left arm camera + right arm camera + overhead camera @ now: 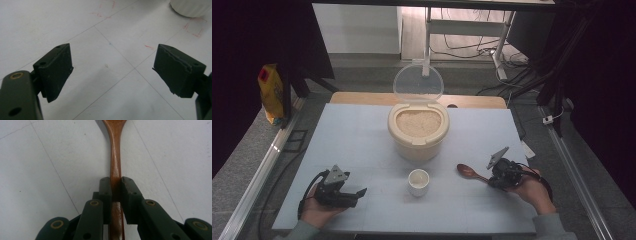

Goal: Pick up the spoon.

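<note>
Our right gripper (115, 185) is clamped on the wooden spoon's (115, 157) handle near the table's (362, 140) right front edge. We lift level, bowl toward the rice container (418, 131). Left gripper (112, 70) rests empty, jaws apart, front left.

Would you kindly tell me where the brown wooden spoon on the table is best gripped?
Grip the brown wooden spoon on its slim straight handle, approaching from the handle end along its length; it lies flat, bowl pointing away. The right gripper is already clamped there.
</note>
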Demonstrator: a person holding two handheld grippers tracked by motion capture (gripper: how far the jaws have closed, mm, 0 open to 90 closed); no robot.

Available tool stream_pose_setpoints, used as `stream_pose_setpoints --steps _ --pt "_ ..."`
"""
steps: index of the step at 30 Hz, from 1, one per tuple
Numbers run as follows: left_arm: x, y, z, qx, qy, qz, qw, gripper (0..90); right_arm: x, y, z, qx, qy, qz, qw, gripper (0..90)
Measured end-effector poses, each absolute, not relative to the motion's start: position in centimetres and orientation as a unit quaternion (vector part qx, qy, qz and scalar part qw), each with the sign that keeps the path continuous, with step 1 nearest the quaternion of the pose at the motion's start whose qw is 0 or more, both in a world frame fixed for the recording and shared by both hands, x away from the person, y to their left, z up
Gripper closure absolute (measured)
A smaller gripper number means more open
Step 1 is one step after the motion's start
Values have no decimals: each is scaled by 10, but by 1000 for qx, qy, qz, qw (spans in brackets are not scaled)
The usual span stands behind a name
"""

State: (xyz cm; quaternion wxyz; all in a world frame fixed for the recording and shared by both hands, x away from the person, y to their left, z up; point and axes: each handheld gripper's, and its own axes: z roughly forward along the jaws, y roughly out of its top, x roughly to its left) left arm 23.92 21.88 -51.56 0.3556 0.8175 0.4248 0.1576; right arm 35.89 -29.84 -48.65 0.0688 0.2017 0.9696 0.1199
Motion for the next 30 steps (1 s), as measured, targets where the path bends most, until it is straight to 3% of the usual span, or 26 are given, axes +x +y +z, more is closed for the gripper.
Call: stream_pose_setpoints --steps 30 --pt "240 219 -516 818 425 157 355 151 339 -296 -450 196 947 245 75 788"
